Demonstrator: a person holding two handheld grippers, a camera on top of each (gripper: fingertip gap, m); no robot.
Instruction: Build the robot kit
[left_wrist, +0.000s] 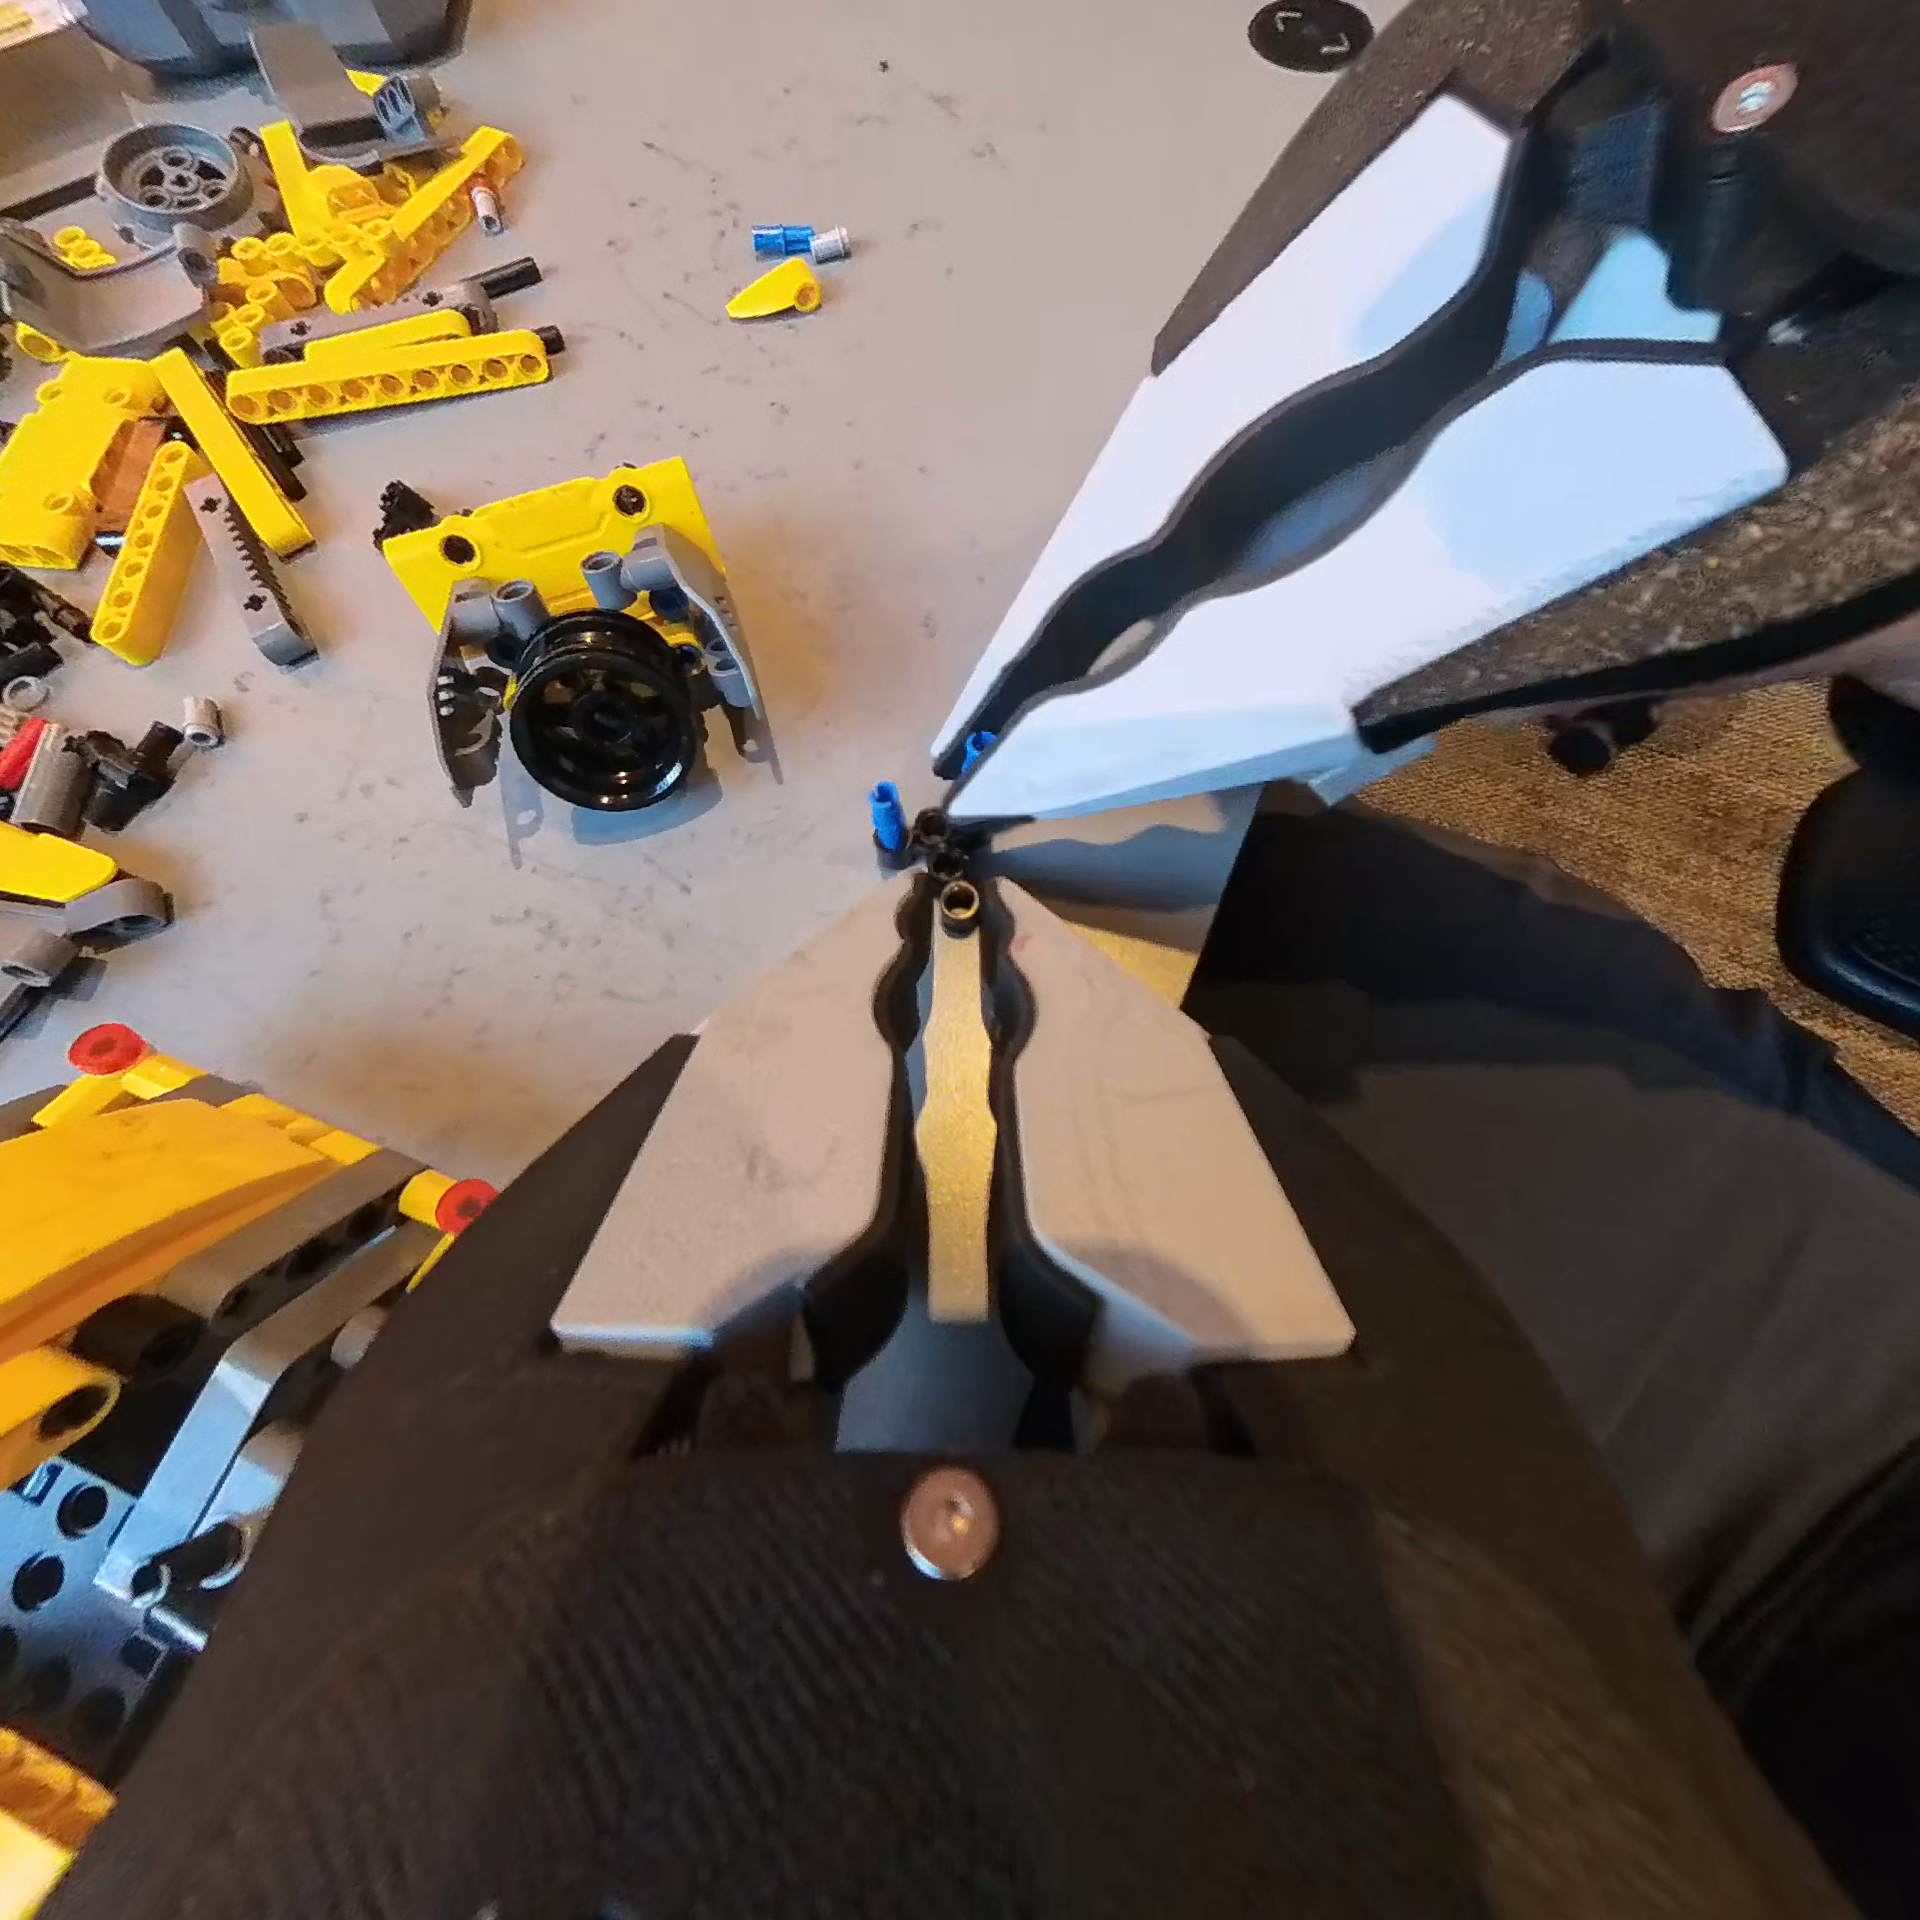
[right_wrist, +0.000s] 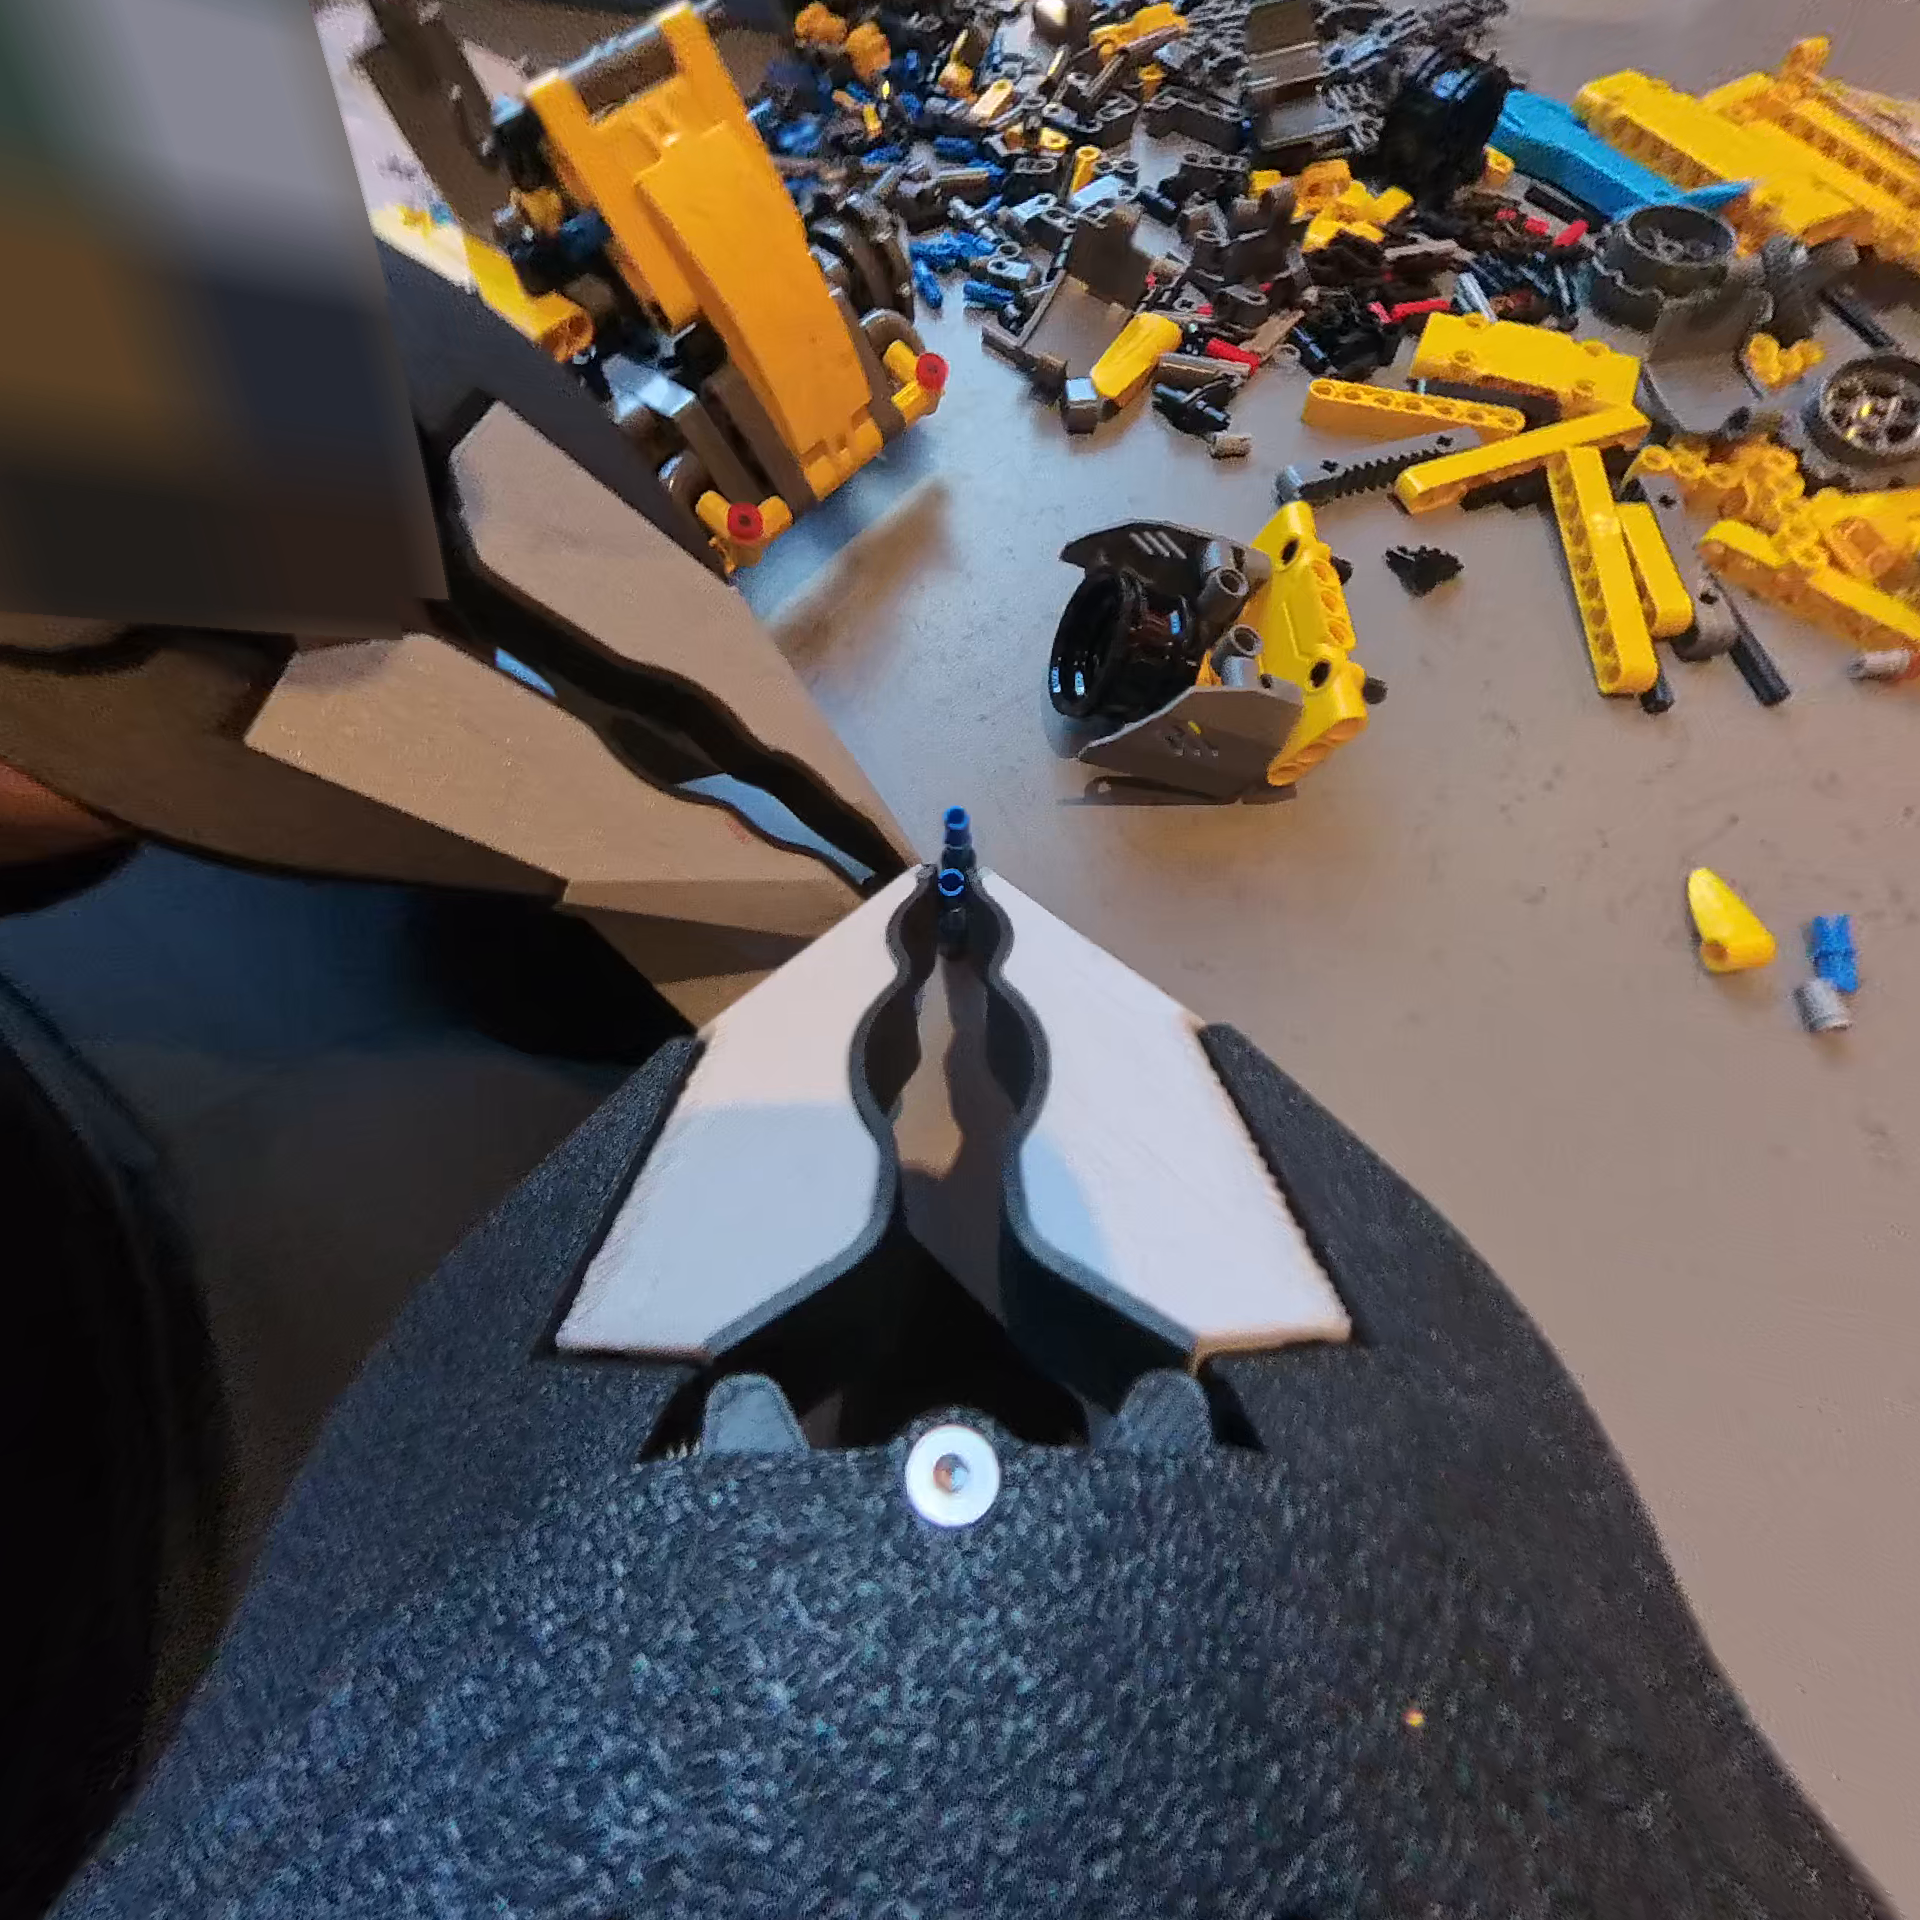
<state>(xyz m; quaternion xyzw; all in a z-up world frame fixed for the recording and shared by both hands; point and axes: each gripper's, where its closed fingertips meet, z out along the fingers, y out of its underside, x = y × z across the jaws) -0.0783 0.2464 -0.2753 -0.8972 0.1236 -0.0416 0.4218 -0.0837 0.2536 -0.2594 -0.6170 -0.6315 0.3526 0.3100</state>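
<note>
L gripper (left_wrist: 951, 894) pinches small black connector (left_wrist: 940, 847) at tips; R gripper (right_wrist: 951, 904) pinches blue pin (right_wrist: 952, 883), tips touching over table edge (left_wrist: 1195, 935). Bare grey tabletop beyond, then wheel assembly (left_wrist: 603, 665), brick pile (right_wrist: 1403, 208) farther.

Glossy black plastic wheel (left_wrist: 603, 717) among smooth yellow plastic beams (left_wrist: 387, 382) on a matt, scuffed grey desk (left_wrist: 935, 416); gripper housing rough, grainy black.
</note>
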